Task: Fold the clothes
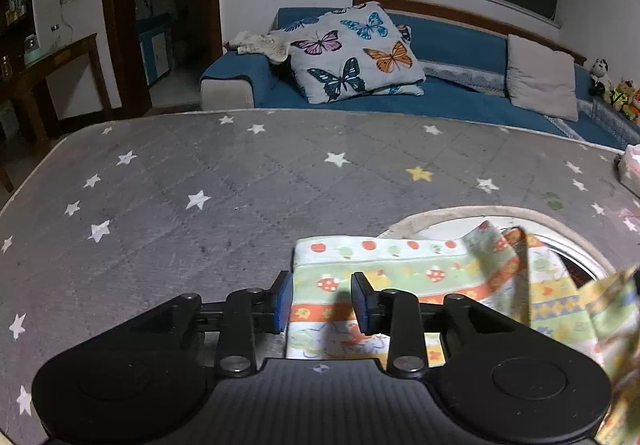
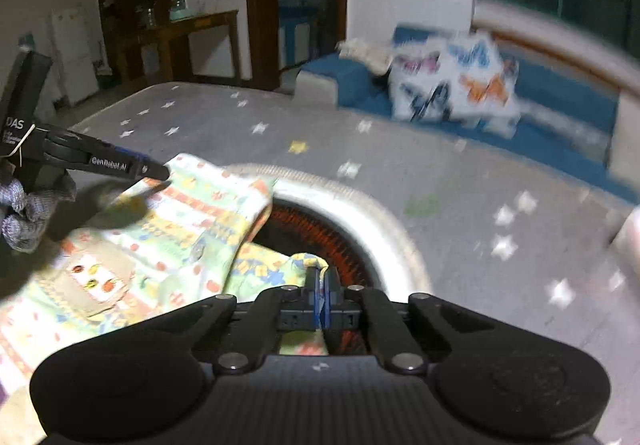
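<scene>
R gripper pinching garment edge; L gripper spread, cloth corner between pads; garment's length spans gripper to gripper.

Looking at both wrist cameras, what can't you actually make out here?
- Left wrist view: the patterned garment runs behind the left tongs and off the right edge.
- Right wrist view: the butterfly pillow is smeared by motion blur.
- Right wrist view: the right tongs hide the cloth fold they pinch.
</scene>
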`<state>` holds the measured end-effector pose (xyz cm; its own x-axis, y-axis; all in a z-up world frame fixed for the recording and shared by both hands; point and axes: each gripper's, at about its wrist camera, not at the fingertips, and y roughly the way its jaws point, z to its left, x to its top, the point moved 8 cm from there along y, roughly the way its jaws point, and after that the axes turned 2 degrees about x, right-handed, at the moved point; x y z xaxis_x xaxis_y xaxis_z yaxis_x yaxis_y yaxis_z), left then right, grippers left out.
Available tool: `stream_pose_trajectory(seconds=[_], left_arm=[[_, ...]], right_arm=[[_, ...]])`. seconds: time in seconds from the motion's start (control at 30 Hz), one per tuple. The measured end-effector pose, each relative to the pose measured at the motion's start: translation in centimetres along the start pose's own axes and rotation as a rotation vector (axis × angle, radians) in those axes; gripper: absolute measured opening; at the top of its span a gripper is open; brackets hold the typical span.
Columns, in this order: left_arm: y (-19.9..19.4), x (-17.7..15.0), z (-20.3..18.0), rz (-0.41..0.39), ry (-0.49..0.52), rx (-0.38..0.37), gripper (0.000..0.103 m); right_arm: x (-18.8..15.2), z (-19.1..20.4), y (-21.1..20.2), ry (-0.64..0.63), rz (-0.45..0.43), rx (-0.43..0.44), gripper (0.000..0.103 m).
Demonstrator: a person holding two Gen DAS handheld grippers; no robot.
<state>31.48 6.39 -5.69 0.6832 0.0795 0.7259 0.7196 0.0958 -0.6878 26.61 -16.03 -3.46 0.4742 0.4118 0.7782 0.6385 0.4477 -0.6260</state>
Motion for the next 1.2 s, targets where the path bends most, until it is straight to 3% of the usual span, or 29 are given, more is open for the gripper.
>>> stream_pose_trajectory(seconds=[0.13, 0.23, 0.3, 0.43, 0.5, 0.57, 0.67, 0.73, 0.8, 1.0, 1.13, 1.2], left_arm=[[0.7, -0.4, 0.0, 0.01, 0.001, 0.005, 0.037], [0.6, -0.6, -0.1, 0.001, 0.009, 0.006, 0.037], [0.6, -0.6, 0.0, 0.001, 0.008, 0.007, 0.037], [0.8, -0.3, 0.2, 0.0, 0.008, 0.008, 0.037], [0.9, -0.2, 0.1, -0.001, 0.014, 0.005, 0.037], [1.1, -0.1, -0.1, -0.002, 0.022, -0.004, 0.036], [1.3, 0.1, -0.7, -0.008, 0.044, -0.025, 0.029], [1.3, 0.2, -0.9, -0.011, 0.055, -0.041, 0.02], [1.3, 0.3, -1.1, -0.013, 0.063, -0.051, 0.012], [1.0, 0.6, -1.1, -0.031, 0.074, -0.064, 0.008], [1.2, 0.7, -1.0, -0.018, 0.062, -0.065, 0.009], [1.4, 0.7, -0.9, -0.016, 0.058, -0.064, 0.012]], right_arm=[[2.3, 1.0, -3.3, -0.167, -0.187, -0.151, 0.0], [3.6, 2.4, -6.3, -0.199, -0.317, -0.108, 0.0], [3.4, 2.0, -6.2, -0.136, -0.278, -0.07, 0.003], [1.9, -1.5, -3.8, 0.065, -0.099, -0.038, 0.005], [0.8, -3.9, -2.2, 0.188, -0.014, -0.02, 0.012], [-0.3, -5.7, -1.0, 0.297, 0.046, 0.009, 0.027], [-1.4, -8.0, 0.2, 0.447, 0.079, 0.064, 0.03], [-2.0, -8.4, 0.9, 0.555, 0.093, 0.153, 0.031], [-2.5, -8.8, 1.5, 0.651, 0.104, 0.234, 0.039], [-2.5, -9.2, 3.5, 0.851, 0.111, 0.38, 0.049], [-2.1, -9.3, 5.3, 0.87, 0.123, 0.343, 0.042], [-2.0, -9.2, 6.1, 0.855, 0.133, 0.312, 0.023]])
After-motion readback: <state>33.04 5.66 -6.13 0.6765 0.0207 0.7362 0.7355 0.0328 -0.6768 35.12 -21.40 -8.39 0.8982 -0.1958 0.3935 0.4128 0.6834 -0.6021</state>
